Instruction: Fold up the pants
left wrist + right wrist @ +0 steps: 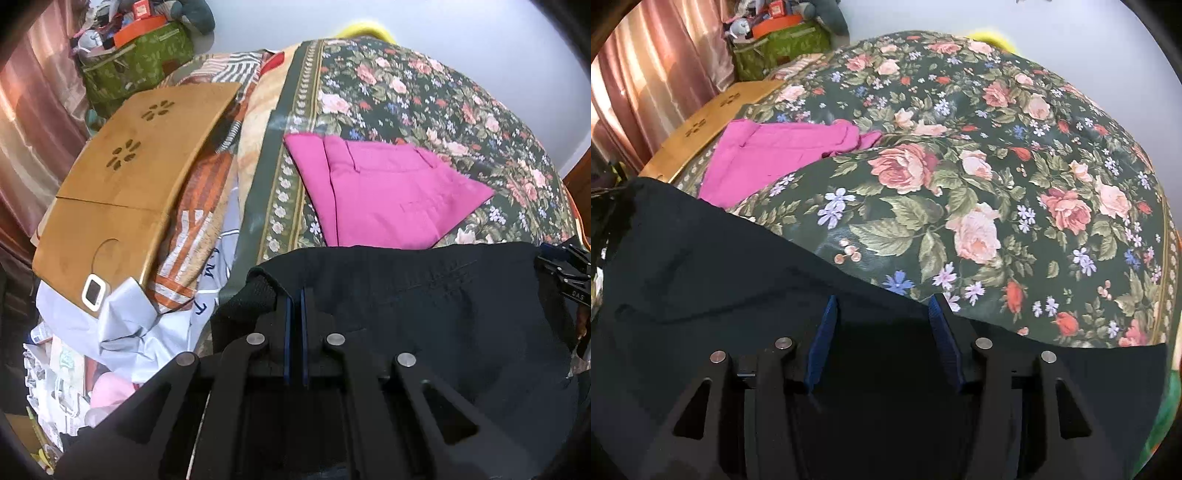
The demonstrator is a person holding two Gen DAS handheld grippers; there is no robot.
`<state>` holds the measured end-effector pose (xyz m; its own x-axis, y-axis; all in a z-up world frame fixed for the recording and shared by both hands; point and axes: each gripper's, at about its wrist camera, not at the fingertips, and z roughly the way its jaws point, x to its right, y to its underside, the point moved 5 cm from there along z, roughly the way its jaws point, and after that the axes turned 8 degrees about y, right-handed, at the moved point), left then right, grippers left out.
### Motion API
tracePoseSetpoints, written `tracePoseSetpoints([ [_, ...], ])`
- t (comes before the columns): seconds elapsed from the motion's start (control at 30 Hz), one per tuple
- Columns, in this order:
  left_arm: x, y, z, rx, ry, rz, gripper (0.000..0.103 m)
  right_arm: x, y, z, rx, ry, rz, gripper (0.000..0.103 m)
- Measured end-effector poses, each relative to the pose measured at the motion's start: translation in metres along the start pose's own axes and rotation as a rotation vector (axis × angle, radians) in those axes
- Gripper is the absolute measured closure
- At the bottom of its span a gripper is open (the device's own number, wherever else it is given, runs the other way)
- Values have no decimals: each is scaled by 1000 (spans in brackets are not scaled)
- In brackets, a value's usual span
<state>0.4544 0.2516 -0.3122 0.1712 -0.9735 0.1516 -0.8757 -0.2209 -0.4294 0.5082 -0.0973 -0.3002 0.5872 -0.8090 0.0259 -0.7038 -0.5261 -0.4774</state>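
— Pants first: where are the dark pants?

— Spread on my floral bedspread at its near edge, the long side running across from one gripper to the other. Matte, soft, faintly creased cloth.

— And your left gripper?

— Clamped tight on the ribbed band at the left corner, blue pads pinching the cloth.

— The right gripper?

— Jaws apart, pads clear of the fabric (it lies loose under and between them).

— Anything else?

— One pair of pink pants, folded flat, lies farther up the bedspread. One wooden lap tray, smooth, with two flower-shaped cutouts, sits beside it.
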Motion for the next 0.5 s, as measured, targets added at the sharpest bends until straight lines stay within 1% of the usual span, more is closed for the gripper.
tracePoseSetpoints([
  [0.03, 1, 1, 3, -3, 1, 1, 100, -3, 3, 1, -7, -11, -8, 57],
  [0.07, 2, 1, 5, -6, 2, 2, 100, -6, 5, 1, -5, -9, -22, 61],
  [0.1, 2, 2, 6, -7, 3, 1, 100, -9, 7, 0, -3, -5, -34, 68],
  [0.13, 3, 2, 8, -8, 6, -1, 100, -12, 9, 0, -1, 6, -39, 72],
  [0.17, 5, 2, 8, -8, 6, -1, 100, -12, 10, -1, 5, 16, -30, 86],
  [0.2, 7, 3, 7, -7, 6, 3, 100, -12, 11, -3, 14, 18, -13, 96],
  [0.23, 9, 3, 6, -4, 7, 14, 100, -12, 12, -4, 29, 28, 1, 96],
  [0.33, 20, 1, -7, 37, -27, 80, 100, -16, 16, -12, 76, 83, 26, 98],
  [0.43, 25, -5, -26, 71, -32, 88, 100, -11, 8, -27, 120, 107, 54, 98],
  [0.5, 27, -12, -43, 105, -30, 86, 100, -4, 1, -48, 160, 127, 70, 98],
])
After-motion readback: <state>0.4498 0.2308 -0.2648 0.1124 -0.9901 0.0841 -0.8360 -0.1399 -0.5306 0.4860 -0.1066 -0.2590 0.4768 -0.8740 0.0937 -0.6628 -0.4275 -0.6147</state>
